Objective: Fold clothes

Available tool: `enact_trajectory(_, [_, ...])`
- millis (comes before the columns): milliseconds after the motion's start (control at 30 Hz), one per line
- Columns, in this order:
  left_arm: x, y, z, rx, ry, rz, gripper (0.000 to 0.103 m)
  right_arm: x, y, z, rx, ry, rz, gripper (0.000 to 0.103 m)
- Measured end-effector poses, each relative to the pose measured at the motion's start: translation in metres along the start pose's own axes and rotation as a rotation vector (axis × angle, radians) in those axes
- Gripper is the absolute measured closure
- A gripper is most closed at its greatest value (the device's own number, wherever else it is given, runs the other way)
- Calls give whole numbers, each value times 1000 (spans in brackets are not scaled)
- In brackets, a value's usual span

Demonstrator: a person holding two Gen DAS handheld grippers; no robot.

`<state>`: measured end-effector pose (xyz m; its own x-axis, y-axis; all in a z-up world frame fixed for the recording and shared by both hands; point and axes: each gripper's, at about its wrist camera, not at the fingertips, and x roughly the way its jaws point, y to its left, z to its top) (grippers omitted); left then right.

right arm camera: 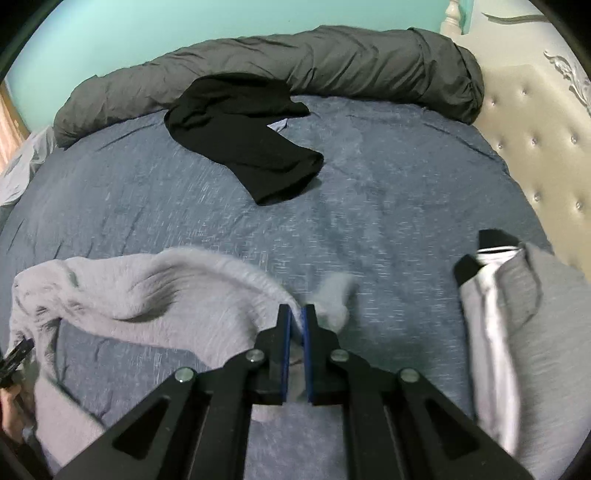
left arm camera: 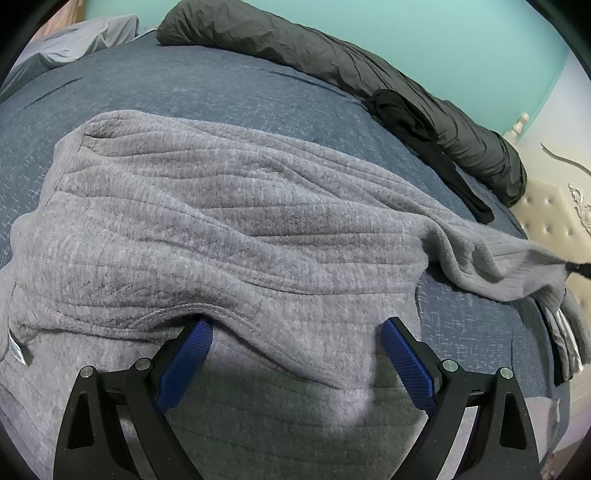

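Right gripper [right arm camera: 296, 314] pinches grey fleece [right arm camera: 155, 291]; left gripper [left arm camera: 297, 326] agape.

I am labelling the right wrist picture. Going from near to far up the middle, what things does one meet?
Right gripper, shut on the grey sweater → blue bed cover → black garment → rolled dark grey duvet → turquoise wall.

Home bedroom, bed w/ blue cover [right arm camera: 388, 192], tufted cream headboard [right arm camera: 535, 147], rolled grey duvet [right arm camera: 332, 59], teal wall [right arm camera: 166, 29]
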<state>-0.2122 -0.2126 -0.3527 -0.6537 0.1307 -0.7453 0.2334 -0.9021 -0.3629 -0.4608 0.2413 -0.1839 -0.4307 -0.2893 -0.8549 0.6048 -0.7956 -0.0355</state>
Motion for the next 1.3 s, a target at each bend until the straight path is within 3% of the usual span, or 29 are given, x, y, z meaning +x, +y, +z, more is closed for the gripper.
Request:
enact_trajectory(100, [0,-1,1,2,1,3,8,-3,-7,15,-6,40,-47,97])
enact_trajectory(267, [2,-2,1,7,2,9,8,46,10,14,-8,127,-48,97])
enact_trajectory(333, [2,-3,1,9,3,9,8,73,18,10,-33,186,-118,97])
enact_trajectory(400, [2,-2,1,5,5,6,7,87,17,6,-49,185,-228,96])
enact_trajectory(467, [2,-2,1,2,6,3,7,80,6,5,-17,110,-260,92])
enact_trajectory(500, [2,-2,1,1,6,3,7,74,-4,3,18,82,-254,81])
enact_trajectory(533, [2,-2,1,2,7,4,7,68,-15,0,54,57,-246,62])
enact_trajectory(600, [2,0,2,5,7,5,7,56,-35,-6,125,9,-231,45])
enact_trajectory(733, [1,2,3,9,5,5,7,61,-74,-34,267,42,-194,45])
enact_trajectory(933, [4,-1,-1,26,7,22,6,93,-105,-83,496,90,-38,45])
enact_trajectory(1100, [3,0,-1,25,8,20,6,107,-120,-100,661,15,42,45])
enact_trajectory(1200, [2,1,-2,32,9,26,5,117,-120,-101,692,-10,47,45])
enact_trajectory(1267, [0,0,-2,36,9,28,5,122,-120,-101,700,-23,38,51])
enact_trajectory(1300, [-1,0,-3,37,8,28,5,120,-121,-101,714,-45,51,66])
